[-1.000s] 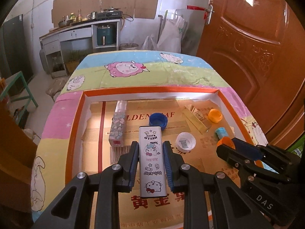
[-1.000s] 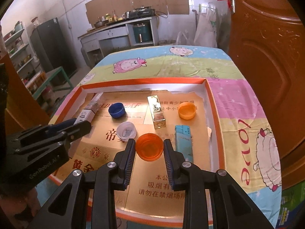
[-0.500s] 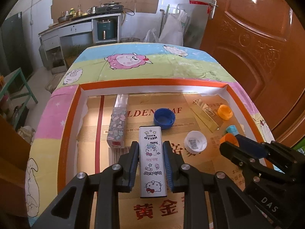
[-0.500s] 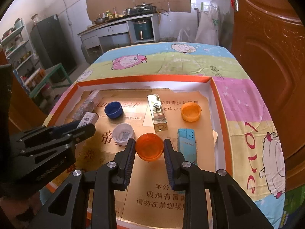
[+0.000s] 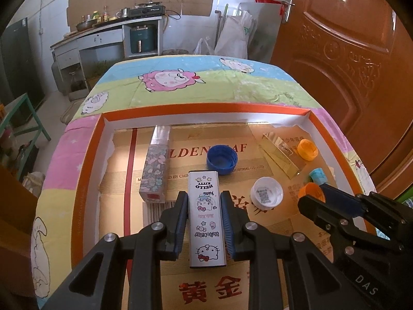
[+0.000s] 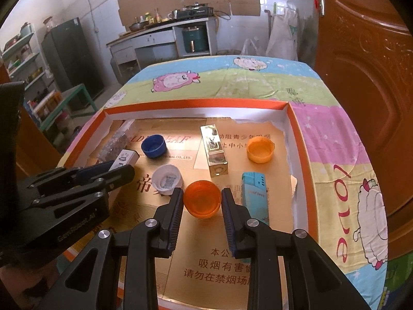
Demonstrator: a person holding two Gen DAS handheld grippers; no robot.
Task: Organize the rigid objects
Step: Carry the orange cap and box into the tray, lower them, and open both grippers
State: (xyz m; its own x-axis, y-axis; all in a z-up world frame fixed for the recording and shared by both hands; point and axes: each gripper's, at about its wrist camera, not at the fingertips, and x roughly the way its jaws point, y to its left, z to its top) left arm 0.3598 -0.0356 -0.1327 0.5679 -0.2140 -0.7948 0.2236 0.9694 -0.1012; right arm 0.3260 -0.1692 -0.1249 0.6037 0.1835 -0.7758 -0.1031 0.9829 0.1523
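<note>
My left gripper (image 5: 204, 197) is shut on a white Hello Kitty box (image 5: 205, 217), which lies lengthwise between the pads over the orange-rimmed tray (image 5: 206, 108). In the right wrist view my right gripper (image 6: 202, 192) is shut on a deep orange cap (image 6: 202, 199) above the tray's cardboard floor. In the tray lie a floral box (image 5: 156, 170), a blue cap (image 5: 221, 159), a white cap (image 5: 266, 193), a gold box (image 5: 281, 155), a lighter orange cap (image 5: 307, 149) and a turquoise lighter (image 6: 254, 193). The left gripper (image 6: 121, 168) shows at the left of the right wrist view.
The tray sits on a table under a cartoon sheep cloth (image 5: 175, 80). A brown door (image 5: 348, 51) stands close on the right. Beyond the table are a kitchen counter (image 5: 108, 31), a dark fridge (image 6: 72, 59) and a green stool (image 5: 23, 113).
Both grippers keep their hold on the same things. The tray has slid only slightly in both views.
</note>
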